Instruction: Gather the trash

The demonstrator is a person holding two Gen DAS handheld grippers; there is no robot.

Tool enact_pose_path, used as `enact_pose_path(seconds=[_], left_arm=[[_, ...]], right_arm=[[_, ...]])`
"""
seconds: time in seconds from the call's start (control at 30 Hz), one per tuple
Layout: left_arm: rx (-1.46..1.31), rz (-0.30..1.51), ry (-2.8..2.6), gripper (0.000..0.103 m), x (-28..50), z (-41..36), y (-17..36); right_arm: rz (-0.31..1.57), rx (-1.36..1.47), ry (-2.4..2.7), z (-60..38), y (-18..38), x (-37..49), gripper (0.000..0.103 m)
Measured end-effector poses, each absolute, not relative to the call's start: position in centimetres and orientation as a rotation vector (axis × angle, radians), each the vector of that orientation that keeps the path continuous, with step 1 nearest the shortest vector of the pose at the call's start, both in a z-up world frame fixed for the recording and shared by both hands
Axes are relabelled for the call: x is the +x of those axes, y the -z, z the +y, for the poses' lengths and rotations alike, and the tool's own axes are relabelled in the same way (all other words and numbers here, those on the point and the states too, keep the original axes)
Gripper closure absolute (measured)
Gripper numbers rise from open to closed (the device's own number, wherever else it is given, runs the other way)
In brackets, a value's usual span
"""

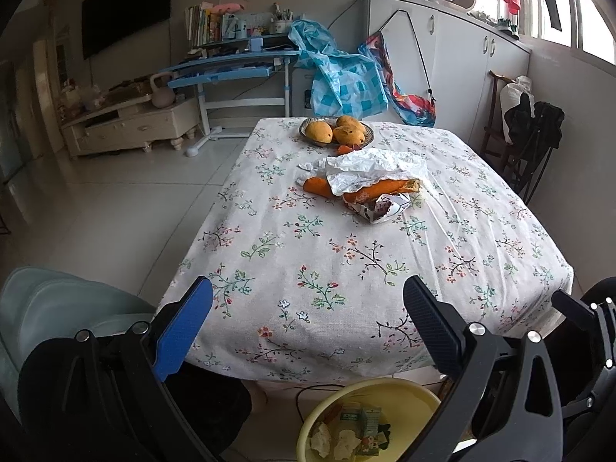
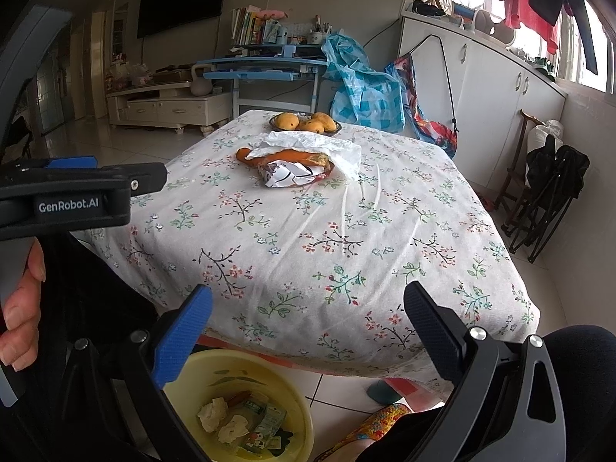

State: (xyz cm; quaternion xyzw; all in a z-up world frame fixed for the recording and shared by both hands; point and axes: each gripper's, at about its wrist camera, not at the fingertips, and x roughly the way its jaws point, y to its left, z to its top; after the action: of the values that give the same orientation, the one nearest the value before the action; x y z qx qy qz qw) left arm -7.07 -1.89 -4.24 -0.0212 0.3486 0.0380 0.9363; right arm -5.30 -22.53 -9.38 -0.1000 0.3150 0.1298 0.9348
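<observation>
A heap of trash lies far out on the floral tablecloth (image 1: pixel 346 254): crumpled white paper (image 1: pixel 369 171), orange peel strips (image 1: pixel 369 192) and a crushed printed wrapper (image 1: pixel 381 210). The right wrist view shows the same paper (image 2: pixel 308 144) and wrapper (image 2: pixel 292 175). A yellow basin (image 1: pixel 419 396) on the floor by the table's near edge holds tissues and small cartons; it also shows as the basin (image 2: pixel 277 381). My left gripper (image 1: pixel 308 300) hangs open over the near table edge, empty. My right gripper (image 2: pixel 308 308) is open and empty too. The left gripper's body (image 2: pixel 77 192) shows at left.
A bowl of mangoes (image 1: pixel 337 131) stands at the table's far end, with small orange scraps (image 1: pixel 346 148) beside it. Beyond are a blue desk (image 1: pixel 231 69), a blue checked bag (image 1: pixel 342 81) and white cabinets (image 1: pixel 462 57). A folded black chair (image 1: pixel 535 146) stands right. A person's hand (image 2: pixel 23 300) grips the left handle.
</observation>
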Motion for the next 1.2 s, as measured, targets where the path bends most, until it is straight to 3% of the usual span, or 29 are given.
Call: enact_pose_path(seconds=[0.8,1.2], left_arm=[[-0.285,0.689,-0.126,0.007,-7.4,2.2,4.8],[-0.218,0.717,-0.118,0.007,-6.5,0.9,5.4]], right_arm=[[0.671,-0.102,-0.395,-23.6,6.7,-0.8,0.008],[0.935,0.270,-0.586,-23.8,10.1,10.9,0.008]])
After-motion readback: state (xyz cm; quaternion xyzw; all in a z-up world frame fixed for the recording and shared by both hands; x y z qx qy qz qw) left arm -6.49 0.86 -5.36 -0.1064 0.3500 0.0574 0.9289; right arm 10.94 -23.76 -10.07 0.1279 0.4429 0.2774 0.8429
